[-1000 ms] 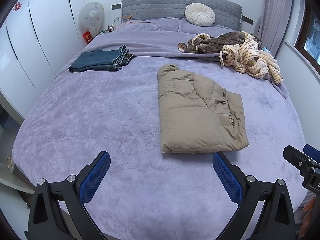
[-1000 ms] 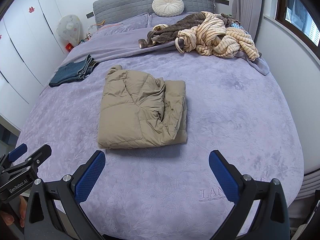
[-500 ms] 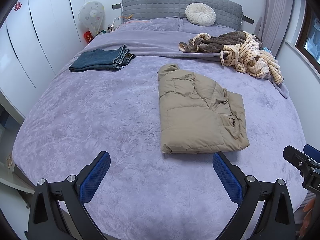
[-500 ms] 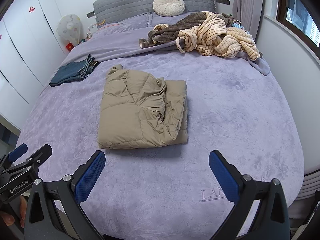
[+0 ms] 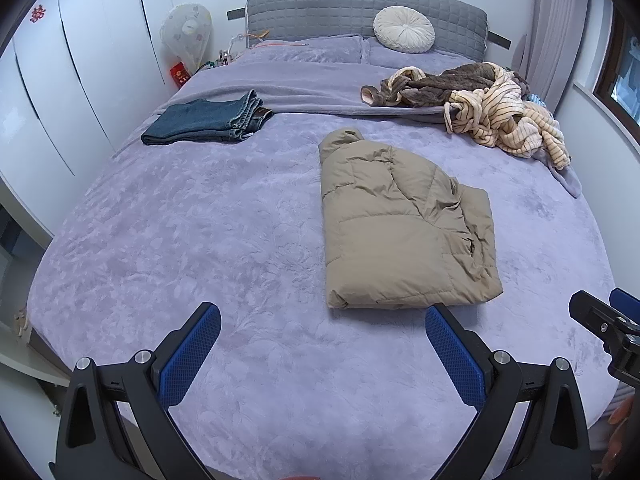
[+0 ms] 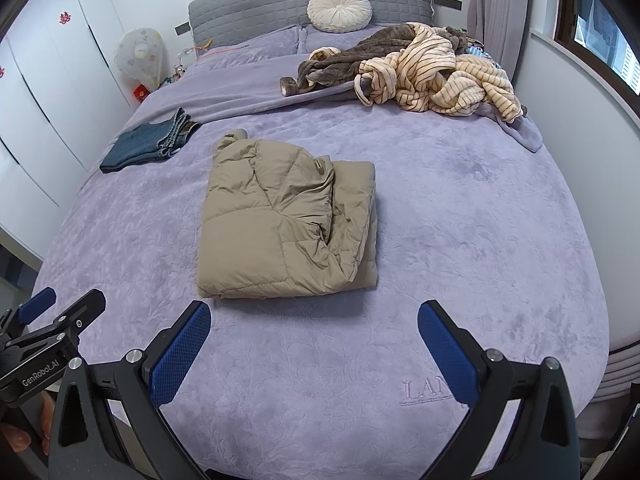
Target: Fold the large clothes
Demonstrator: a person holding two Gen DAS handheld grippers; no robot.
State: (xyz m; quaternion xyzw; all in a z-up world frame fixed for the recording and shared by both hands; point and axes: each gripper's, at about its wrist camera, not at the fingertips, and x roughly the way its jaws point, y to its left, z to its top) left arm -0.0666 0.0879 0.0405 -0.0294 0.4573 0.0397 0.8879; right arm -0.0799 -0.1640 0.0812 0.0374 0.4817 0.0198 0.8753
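A tan puffer jacket (image 5: 400,224) lies folded into a rectangle in the middle of the purple bed (image 5: 200,220); it also shows in the right wrist view (image 6: 284,220). My left gripper (image 5: 320,320) is open and empty, held above the bed's near edge, just short of the jacket's front edge. My right gripper (image 6: 314,320) is open and empty at the same near edge, just short of the jacket. Folded blue jeans (image 5: 208,122) lie at the far left, also in the right wrist view (image 6: 150,146).
A heap of unfolded clothes, brown and cream striped (image 5: 496,108), lies at the far right, also in the right wrist view (image 6: 424,70). A round cushion (image 5: 404,34) leans on the grey headboard (image 5: 320,8). White wardrobes (image 5: 60,92) stand left; a window wall (image 6: 580,92) stands right.
Almost nothing differs: both views have shifted very slightly, and both grippers stay open above the bed's near edge. The jacket has not moved.
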